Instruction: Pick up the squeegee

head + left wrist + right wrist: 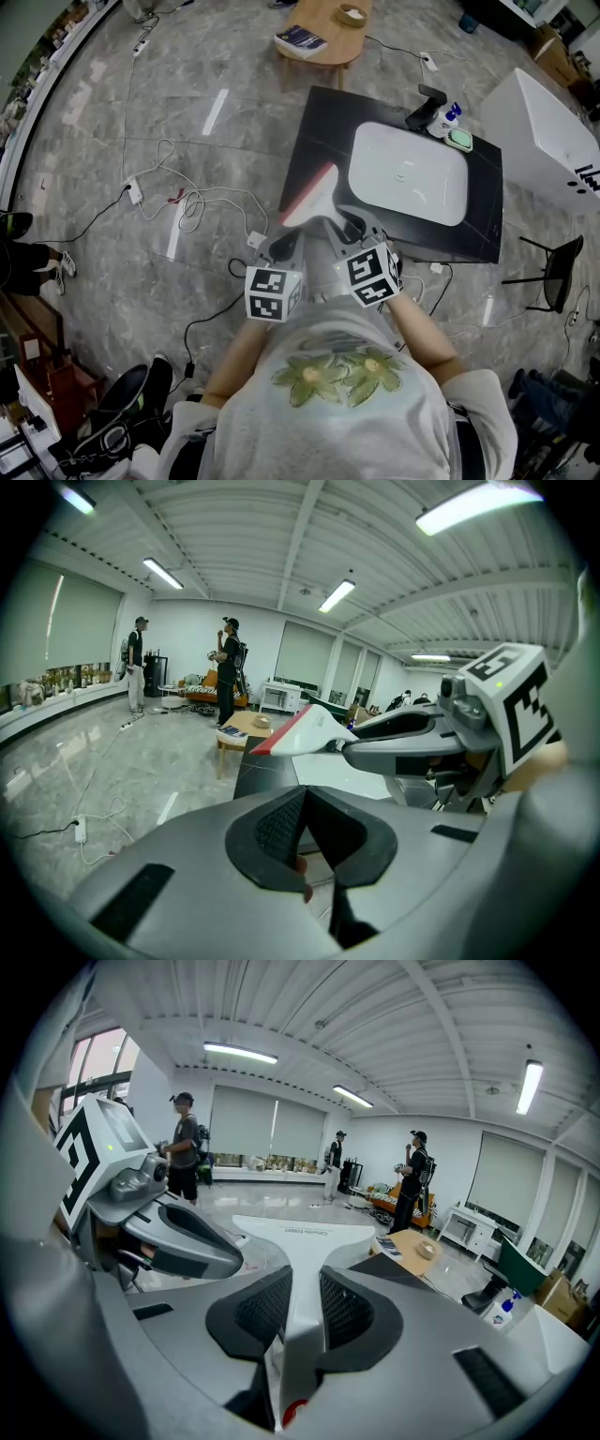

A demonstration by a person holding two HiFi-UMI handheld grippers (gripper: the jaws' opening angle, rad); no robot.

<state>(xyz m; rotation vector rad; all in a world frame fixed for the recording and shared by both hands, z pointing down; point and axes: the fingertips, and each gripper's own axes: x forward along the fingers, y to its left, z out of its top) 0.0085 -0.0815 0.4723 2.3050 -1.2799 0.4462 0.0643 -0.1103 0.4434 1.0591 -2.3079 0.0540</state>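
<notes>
The squeegee (314, 194) is white with a red blade edge. It is held in the air at the near left corner of the black counter (319, 127), with my right gripper (351, 228) shut on its handle. In the right gripper view the white handle (305, 1269) runs between the two dark pads and widens to the blade ahead. My left gripper (287, 246) sits close beside it on the left, jaws together and empty. In the left gripper view the squeegee (305, 733) pokes out of the right gripper (412, 741), above and beyond my own shut jaws (305, 846).
A white sink (409, 174) is set in the black counter, with a black faucet (427, 103), a soap bottle (453, 114) and a green dish (460, 141) behind it. A wooden table (328, 37), floor cables (187, 202), a white cabinet (553, 131) and a black stool (555, 262) surround it. People (228, 667) stand far off.
</notes>
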